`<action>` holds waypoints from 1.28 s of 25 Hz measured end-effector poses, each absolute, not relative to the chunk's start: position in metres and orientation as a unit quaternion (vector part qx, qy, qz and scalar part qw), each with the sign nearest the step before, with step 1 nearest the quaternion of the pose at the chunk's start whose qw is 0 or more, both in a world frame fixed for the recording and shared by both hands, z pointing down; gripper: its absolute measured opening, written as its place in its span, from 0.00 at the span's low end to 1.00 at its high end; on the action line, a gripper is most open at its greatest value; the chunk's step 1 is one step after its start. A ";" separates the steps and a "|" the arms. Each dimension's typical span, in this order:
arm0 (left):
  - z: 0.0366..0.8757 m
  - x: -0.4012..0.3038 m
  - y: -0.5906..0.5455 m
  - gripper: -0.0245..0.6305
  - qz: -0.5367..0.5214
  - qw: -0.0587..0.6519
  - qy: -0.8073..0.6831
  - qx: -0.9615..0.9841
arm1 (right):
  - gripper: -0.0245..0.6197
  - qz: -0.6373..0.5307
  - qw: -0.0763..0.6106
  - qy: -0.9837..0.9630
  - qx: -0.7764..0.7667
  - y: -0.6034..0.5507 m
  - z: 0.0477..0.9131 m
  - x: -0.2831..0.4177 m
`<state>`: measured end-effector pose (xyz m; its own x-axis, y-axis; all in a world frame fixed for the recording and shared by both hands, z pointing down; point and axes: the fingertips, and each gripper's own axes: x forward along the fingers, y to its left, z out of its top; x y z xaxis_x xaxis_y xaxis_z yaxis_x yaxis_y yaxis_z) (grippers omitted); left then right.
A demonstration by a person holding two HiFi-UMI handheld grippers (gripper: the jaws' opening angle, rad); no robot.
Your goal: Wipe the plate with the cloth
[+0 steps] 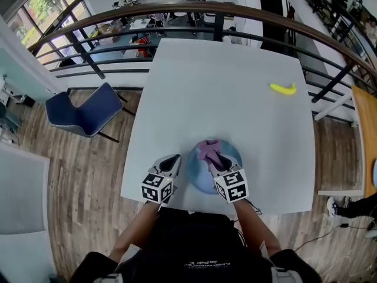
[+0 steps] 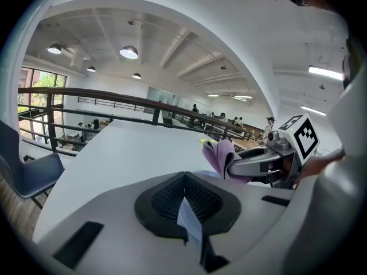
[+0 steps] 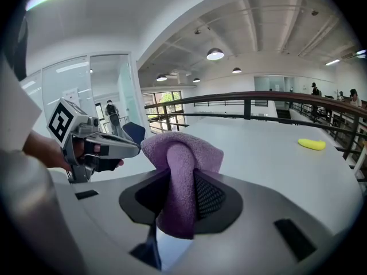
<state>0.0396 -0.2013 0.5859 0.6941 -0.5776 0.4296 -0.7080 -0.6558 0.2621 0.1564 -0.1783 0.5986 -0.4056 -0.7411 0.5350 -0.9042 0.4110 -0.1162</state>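
Note:
A blue plate (image 1: 200,179) lies near the front edge of the white table (image 1: 224,99). My left gripper (image 1: 176,161) is at the plate's left rim, and in the left gripper view a thin pale-blue sliver of the plate (image 2: 190,219) is pinched in the shut jaws of the left gripper (image 2: 184,202). My right gripper (image 1: 214,159) reaches over the plate from the front. It is shut on a folded purple cloth (image 1: 207,148), which bulges out of the right gripper (image 3: 180,196) as a thick fold of cloth (image 3: 182,171).
A yellow banana (image 1: 283,88) lies at the table's far right. A blue chair (image 1: 85,112) stands left of the table. A dark railing (image 1: 218,10) runs behind the far edge. A person's feet (image 1: 339,207) show at the right.

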 end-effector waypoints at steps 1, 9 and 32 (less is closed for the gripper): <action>0.588 0.038 -0.203 0.06 0.158 0.211 -0.359 0.895 | 0.22 0.202 0.210 -0.814 0.502 -0.180 0.602 0.155; 0.605 0.023 -0.220 0.06 0.170 0.231 -0.363 0.886 | 0.22 0.219 0.249 -0.818 0.469 -0.191 0.628 0.134; 0.639 -0.006 -0.227 0.06 0.169 0.270 -0.393 0.863 | 0.22 0.259 0.286 -0.820 0.423 -0.215 0.687 0.094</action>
<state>-0.0056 -0.2273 0.6391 0.6341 -0.5872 0.5031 -0.7692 -0.5455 0.3327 0.0938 -0.2145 0.6866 -0.4782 -0.5463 0.6877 -0.8423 0.5070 -0.1829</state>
